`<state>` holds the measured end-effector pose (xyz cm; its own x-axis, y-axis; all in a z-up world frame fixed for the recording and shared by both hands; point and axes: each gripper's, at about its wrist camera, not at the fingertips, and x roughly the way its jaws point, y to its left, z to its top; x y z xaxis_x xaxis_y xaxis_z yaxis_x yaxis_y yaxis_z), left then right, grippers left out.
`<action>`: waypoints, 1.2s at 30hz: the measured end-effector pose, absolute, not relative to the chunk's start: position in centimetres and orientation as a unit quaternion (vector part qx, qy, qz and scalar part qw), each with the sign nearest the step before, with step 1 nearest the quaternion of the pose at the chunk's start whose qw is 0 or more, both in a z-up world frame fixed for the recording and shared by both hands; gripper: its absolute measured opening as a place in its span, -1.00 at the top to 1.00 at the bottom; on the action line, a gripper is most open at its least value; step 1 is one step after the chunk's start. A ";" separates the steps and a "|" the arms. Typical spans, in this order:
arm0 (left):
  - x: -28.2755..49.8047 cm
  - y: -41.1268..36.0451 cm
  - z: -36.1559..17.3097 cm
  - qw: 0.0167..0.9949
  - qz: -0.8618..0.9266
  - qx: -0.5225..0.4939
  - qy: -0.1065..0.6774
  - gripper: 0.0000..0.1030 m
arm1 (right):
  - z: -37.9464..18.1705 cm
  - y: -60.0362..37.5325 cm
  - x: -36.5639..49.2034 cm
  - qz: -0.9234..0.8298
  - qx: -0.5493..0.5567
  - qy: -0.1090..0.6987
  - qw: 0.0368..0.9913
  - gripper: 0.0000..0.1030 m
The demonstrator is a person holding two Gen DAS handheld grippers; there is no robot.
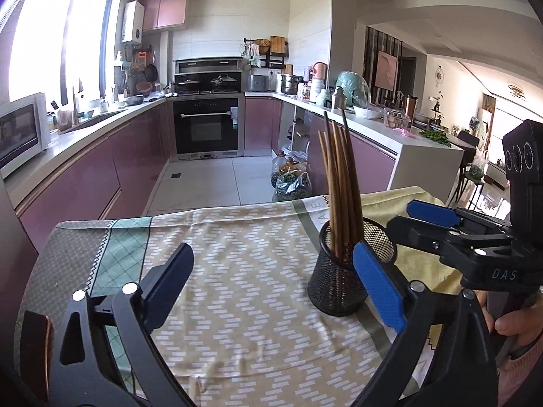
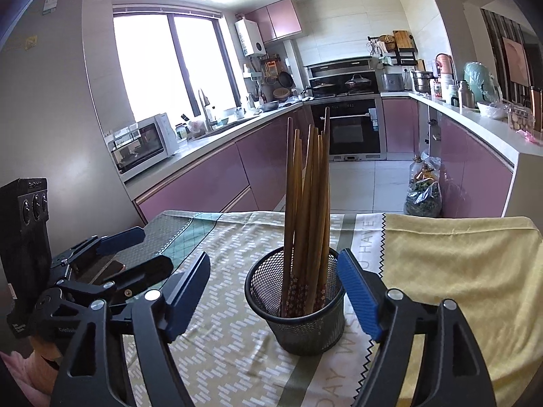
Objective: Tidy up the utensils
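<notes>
A black mesh cup (image 1: 334, 288) (image 2: 298, 318) stands upright on the patterned tablecloth (image 1: 244, 257) and holds several wooden chopsticks (image 1: 339, 183) (image 2: 307, 196), handles up. My left gripper (image 1: 271, 281) is open and empty over the cloth; its right finger sits just in front of the cup. My right gripper (image 2: 275, 291) is open, its fingers spread either side of the cup without touching it. Each gripper shows in the other's view: the right gripper (image 1: 424, 220) right of the cup, the left gripper (image 2: 135, 251) to its left.
The table's far edge drops to the kitchen floor (image 1: 210, 183). A yellow cloth (image 2: 458, 264) covers the table's right part. Pink cabinets (image 2: 203, 183) and counters run along both sides. Bags and a bottle (image 2: 422, 190) stand on the floor to the right.
</notes>
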<state>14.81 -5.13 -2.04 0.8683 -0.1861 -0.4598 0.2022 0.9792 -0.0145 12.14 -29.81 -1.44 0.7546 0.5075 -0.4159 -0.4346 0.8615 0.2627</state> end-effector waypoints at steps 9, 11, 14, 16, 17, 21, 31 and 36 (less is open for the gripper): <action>11.1 -2.5 -1.7 0.979 -0.046 0.015 0.199 -0.89 | -2.0 -28.5 8.8 0.223 0.055 0.206 0.951 -0.88; 10.2 -2.0 -1.6 0.981 -0.035 0.013 0.190 -0.89 | -2.2 -28.4 8.2 0.208 0.051 0.196 0.957 -0.88; 8.8 -1.4 -1.4 0.984 -0.025 0.012 0.173 -0.89 | -2.7 -28.1 7.3 0.198 0.051 0.186 0.961 -0.88; 8.0 -1.2 -1.1 0.987 -0.020 0.016 0.162 -0.89 | -2.9 -27.9 6.9 0.193 0.048 0.185 0.962 -0.88; 7.6 -1.2 -1.0 0.988 -0.016 0.017 0.156 -0.89 | -2.9 -27.7 6.6 0.189 0.044 0.184 0.964 -0.88; 6.3 -0.8 -0.6 0.990 -0.008 0.016 0.140 -0.89 | -2.9 -27.4 5.7 0.184 0.040 0.173 0.967 -0.88; 4.5 -0.7 0.2 0.993 0.004 0.015 0.120 -0.89 | -2.2 -27.1 3.5 0.169 0.031 0.132 0.976 -0.88; 3.9 -0.6 0.3 0.993 0.003 0.010 0.119 -0.89 | -2.1 -26.8 2.8 0.162 0.025 0.116 0.980 -0.88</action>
<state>3.86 -0.61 0.30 0.9719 0.0089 -0.2353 -0.0042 0.9998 0.0204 2.81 -26.76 -2.08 0.9204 0.3233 -0.2198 -0.3118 0.9462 0.0860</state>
